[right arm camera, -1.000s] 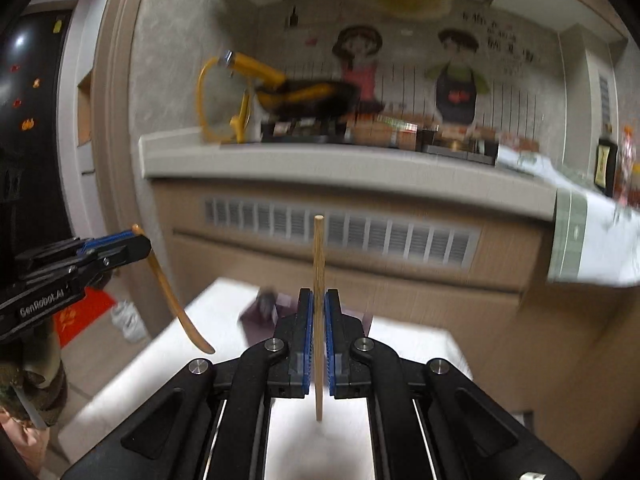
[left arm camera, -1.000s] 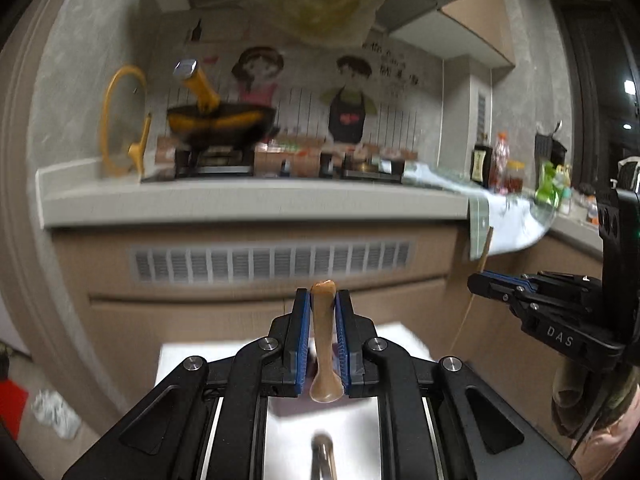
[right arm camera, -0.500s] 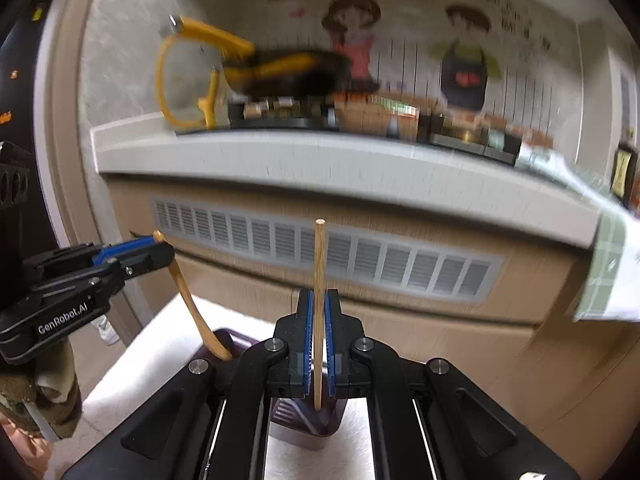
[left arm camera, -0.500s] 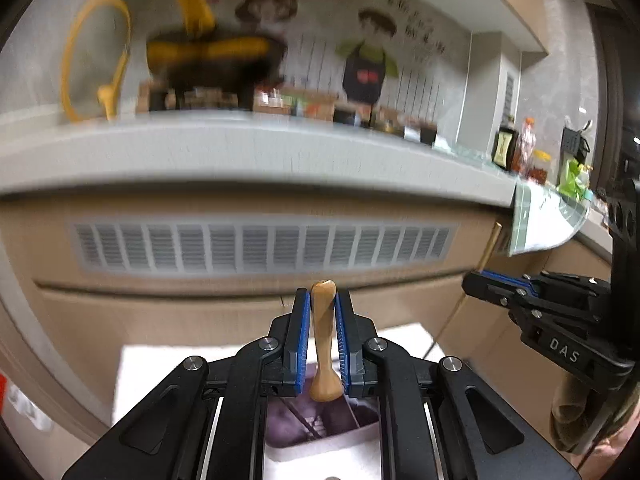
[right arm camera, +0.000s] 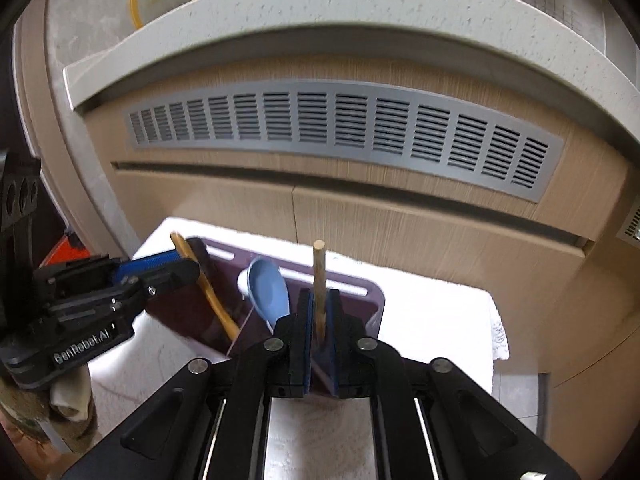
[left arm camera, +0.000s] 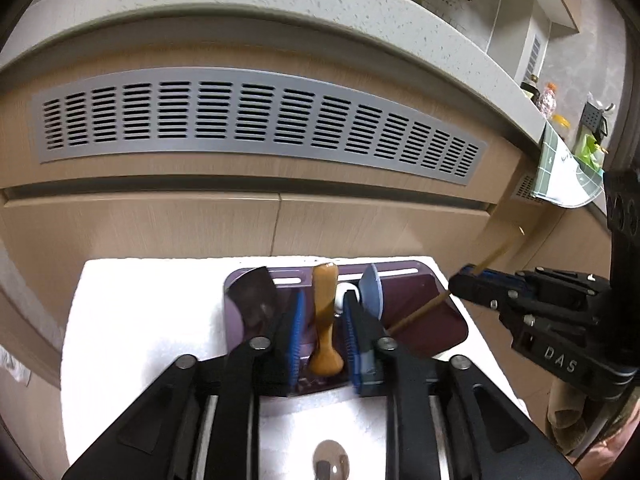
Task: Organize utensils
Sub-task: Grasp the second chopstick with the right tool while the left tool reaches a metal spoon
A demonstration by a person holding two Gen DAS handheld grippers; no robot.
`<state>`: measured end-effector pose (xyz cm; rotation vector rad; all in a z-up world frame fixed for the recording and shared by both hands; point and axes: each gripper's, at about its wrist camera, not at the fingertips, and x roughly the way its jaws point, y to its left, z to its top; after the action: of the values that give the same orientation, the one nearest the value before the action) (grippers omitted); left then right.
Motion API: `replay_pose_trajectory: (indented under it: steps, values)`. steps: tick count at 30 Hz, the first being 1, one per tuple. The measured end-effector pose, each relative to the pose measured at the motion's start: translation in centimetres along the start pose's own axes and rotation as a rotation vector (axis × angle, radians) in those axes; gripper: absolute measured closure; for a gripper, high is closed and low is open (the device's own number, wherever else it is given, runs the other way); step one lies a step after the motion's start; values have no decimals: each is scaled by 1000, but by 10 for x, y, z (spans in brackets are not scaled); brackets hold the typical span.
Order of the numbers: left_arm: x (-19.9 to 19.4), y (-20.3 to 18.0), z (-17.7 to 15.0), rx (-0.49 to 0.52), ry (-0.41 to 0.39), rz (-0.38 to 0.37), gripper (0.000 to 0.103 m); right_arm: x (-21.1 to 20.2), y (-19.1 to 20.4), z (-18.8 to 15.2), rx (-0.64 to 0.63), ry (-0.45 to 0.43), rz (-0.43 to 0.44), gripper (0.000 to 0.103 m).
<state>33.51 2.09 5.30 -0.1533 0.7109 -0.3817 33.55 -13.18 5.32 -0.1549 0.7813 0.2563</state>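
A dark purple plastic utensil holder [left arm camera: 434,304] stands on the white cloth-covered table [left arm camera: 152,312], holding a blue ceramic spoon [right arm camera: 269,289] centrally; beige cabinets [left arm camera: 160,216] lie beyond.

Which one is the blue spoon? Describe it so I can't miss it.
Find the white table below the vented cabinet, then the dark purple holder standing on it. The blue spoon stands inside, bowl up, the only pale blue piece, between a wooden spoon and a thin wooden stick.

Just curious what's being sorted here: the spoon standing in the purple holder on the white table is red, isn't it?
Not quite. The spoon standing in the purple holder on the white table is blue, not red. The right wrist view shows it plainly.
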Motion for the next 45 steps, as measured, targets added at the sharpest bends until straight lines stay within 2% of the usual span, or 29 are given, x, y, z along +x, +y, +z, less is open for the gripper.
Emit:
replay_pose_trajectory:
  steps: [1, 3, 6, 9, 11, 13, 15, 19, 22, 27, 29, 30, 31, 32, 33, 34, 36, 41, 45]
  values:
    - [-6, 1, -2, -4, -7, 2, 76, -2, 1, -3, -3, 3, -2, 79]
    - [-19, 4, -6, -16, -22, 8, 70, -9, 1, -10, -5, -3, -6, 67]
    - [-39, 6, -17, -23, -33, 27, 61, -22, 3, -23, -9, -10, -24, 66]
    - [-55, 5, -34, -20, -31, 47, 60, -38, 4, -40, -15, -18, -41, 64]
    - [-64, 4, -46, -23, -26, 65, 59, -52, 6, -55, -28, -38, -69, 52]
    - [-72, 4, -62, -22, -12, 84, 57, -64, 10, -65, -39, -58, -79, 34]
    - [-78, 4, -76, -27, 0, 100, 51, -77, 18, -79, -72, -76, -76, 28]
    - [-86, 6, -107, -38, 44, 130, 48, -88, 40, -108, -168, -67, -116, 13]
    - [-89, 12, -130, -61, 91, 146, 47, -81, 56, -128, -231, -28, -138, 13]
    - [-97, 24, -161, -102, 138, 161, 44, -63, 74, -158, -260, 78, -74, 7]
    - [-101, 28, -169, -109, 146, 172, 43, -57, 81, -165, -251, 116, -27, 7]
    - [-102, 31, -171, -114, 147, 176, 41, -55, 83, -168, -235, 129, -8, 13]
    - [-103, 33, -174, -125, 147, 177, 39, -53, 86, -170, -214, 143, 15, 36]
    - [-104, 37, -176, -136, 148, 175, 38, -50, 89, -172, -195, 177, 49, 52]
    - [-105, 40, -177, -146, 148, 174, 38, -45, 93, -174, -183, 218, 86, 79]
    - [-105, 42, -178, -155, 148, 174, 38, -38, 97, -176, -156, 275, 147, 84]
    - [-105, 46, -180, -166, 146, 174, 38, -28, 104, -178, -117, 323, 207, 84]
    - [-106, 51, -184, -173, 149, 173, 37, -2, 114, -171, -29, 380, 239, 84]
    - [-105, 50, -186, -171, 161, 170, 36, 9, 123, -166, -13, 373, 215, 84]
